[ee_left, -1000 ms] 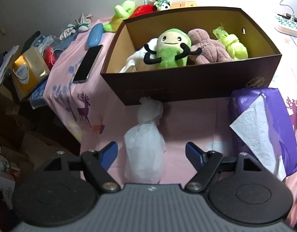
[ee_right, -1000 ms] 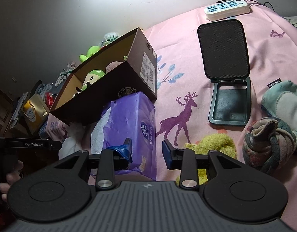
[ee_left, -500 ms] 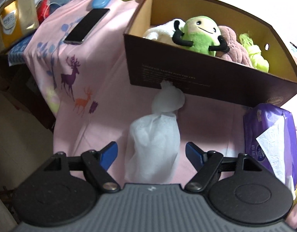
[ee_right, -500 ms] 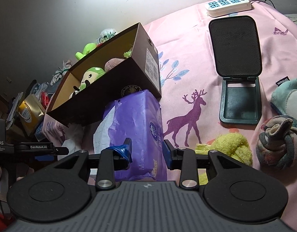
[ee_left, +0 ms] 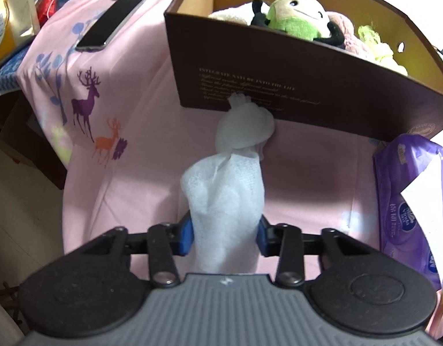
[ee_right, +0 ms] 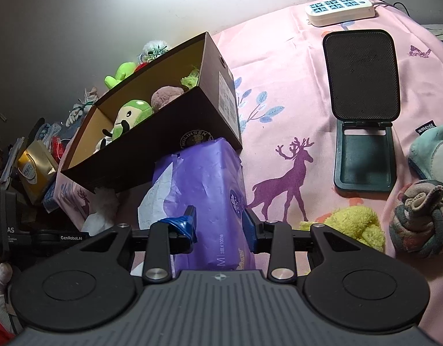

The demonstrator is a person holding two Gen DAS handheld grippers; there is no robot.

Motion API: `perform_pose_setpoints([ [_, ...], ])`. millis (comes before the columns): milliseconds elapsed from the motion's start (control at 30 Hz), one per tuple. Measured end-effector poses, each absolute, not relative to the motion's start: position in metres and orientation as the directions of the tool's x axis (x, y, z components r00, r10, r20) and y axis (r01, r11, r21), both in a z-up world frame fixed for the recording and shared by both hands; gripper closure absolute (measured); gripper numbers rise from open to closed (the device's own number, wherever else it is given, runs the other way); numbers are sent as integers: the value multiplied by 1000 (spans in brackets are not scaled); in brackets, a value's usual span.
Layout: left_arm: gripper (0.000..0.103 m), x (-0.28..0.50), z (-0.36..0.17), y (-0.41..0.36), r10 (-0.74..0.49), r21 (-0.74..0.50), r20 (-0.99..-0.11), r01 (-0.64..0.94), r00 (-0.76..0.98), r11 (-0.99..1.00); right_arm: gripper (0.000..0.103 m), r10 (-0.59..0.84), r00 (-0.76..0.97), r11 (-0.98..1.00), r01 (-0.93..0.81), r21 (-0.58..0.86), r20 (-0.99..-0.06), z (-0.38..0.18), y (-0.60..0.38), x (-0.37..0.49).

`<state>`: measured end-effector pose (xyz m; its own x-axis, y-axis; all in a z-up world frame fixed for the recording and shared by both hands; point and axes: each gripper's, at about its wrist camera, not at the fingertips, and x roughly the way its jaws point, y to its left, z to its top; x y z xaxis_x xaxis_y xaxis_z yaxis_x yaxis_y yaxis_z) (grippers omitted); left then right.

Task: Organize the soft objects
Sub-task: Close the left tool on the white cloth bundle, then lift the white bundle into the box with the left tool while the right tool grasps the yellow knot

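Pads of the left claw had just been closing and pressed a white knotted cloth bundle lying near the brown cardboard box. Right claw hovered open over the purple tissue pack, holding nothing.

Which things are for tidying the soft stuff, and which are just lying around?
For the job: white cloth, held in left gripper; box; green plush; yellow cloth; knotted cloth.

Lying about: phone; tissue pack; power strip; stand.
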<state>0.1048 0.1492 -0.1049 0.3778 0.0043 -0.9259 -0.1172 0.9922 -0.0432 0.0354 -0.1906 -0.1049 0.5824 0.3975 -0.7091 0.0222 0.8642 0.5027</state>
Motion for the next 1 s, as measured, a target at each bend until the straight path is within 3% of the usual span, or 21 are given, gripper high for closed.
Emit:
perform_pose_setpoints([
  [333,70,79,-52,146,-40,-79,-864,-57,503,995,86,423,585,844,22,535,-692,-106,-183,46],
  [533,70,71,-5,136,-106,-113,-776,27,621,993,86,418,594,854,1,520,-687,-103,-181,44],
  [667,70,89,15,128,-96,-84,-722,51,685,995,86,393,612,855,32,518,-686,-101,-192,40],
  [1000,69,170,13,137,-19,-49,-698,-21,715,999,86,278,660,851,167,497,-698,-100,-226,24],
])
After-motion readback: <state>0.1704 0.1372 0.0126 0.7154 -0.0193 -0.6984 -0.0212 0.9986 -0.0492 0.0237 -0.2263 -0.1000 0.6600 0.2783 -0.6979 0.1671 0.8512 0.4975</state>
